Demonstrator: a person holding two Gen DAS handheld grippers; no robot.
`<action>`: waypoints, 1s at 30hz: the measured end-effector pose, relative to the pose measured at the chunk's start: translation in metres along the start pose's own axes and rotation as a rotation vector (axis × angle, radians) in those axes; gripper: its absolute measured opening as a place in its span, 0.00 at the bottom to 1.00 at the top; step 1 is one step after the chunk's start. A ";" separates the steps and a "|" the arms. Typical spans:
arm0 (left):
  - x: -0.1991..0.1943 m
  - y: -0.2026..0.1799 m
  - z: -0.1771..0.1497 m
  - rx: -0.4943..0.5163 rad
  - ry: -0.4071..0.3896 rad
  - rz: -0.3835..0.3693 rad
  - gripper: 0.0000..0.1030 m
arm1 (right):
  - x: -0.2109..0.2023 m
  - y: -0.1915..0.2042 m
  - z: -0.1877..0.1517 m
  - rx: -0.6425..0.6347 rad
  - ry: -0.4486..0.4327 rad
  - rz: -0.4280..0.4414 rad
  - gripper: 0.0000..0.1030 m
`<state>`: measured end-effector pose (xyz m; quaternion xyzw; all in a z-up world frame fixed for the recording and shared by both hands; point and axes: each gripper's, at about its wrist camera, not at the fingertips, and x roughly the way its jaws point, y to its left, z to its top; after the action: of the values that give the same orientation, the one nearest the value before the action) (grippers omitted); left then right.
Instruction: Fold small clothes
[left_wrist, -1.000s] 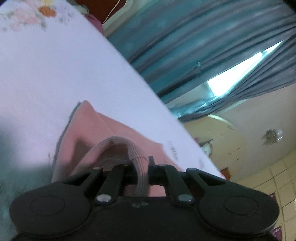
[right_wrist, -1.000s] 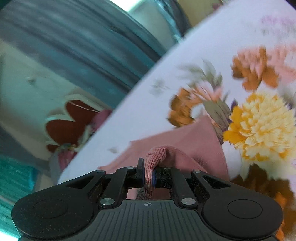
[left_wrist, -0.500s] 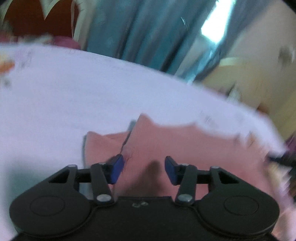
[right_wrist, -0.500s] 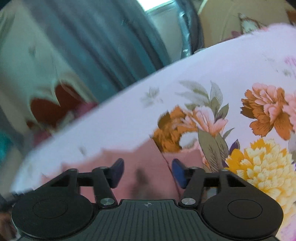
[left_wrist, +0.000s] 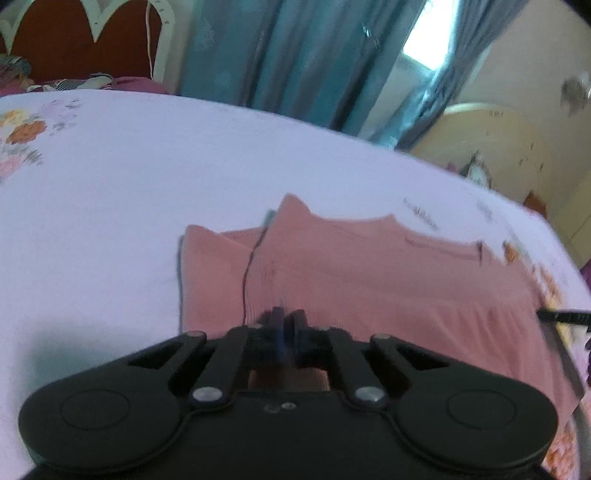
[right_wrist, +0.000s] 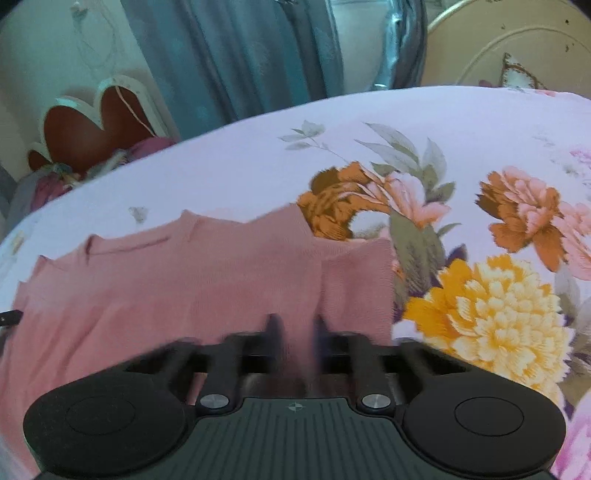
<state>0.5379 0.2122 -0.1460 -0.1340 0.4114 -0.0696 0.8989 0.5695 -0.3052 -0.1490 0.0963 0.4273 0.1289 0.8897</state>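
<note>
no writing readable; left tool (left_wrist: 284, 325) shut, right tool (right_wrist: 295, 328) closing over pink garment (right_wrist: 184, 280).

Bare bedsheet (left_wrist: 155, 192) beyond pink garment (left_wrist: 369, 280)

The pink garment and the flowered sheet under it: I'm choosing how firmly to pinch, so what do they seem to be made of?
The pink garment looks like a soft, matte fine knit: faint ribbing shows in the left wrist view, and its folded edges are thick. The flowered sheet looks like smooth, thin woven cloth with a printed, matte pattern; cotton or a blend, I cannot tell.
</note>
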 end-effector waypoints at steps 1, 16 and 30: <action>-0.007 0.006 -0.006 -0.023 -0.015 -0.008 0.03 | -0.003 -0.001 0.000 0.004 -0.005 -0.003 0.06; 0.056 -0.134 0.008 0.191 -0.061 -0.135 0.73 | 0.022 0.144 0.007 -0.246 -0.063 0.083 0.70; 0.060 -0.038 0.011 0.194 -0.118 0.090 0.67 | 0.037 0.058 0.021 -0.136 -0.104 -0.173 0.37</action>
<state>0.5848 0.1644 -0.1709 -0.0317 0.3546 -0.0605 0.9325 0.5996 -0.2400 -0.1473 0.0051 0.3775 0.0751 0.9229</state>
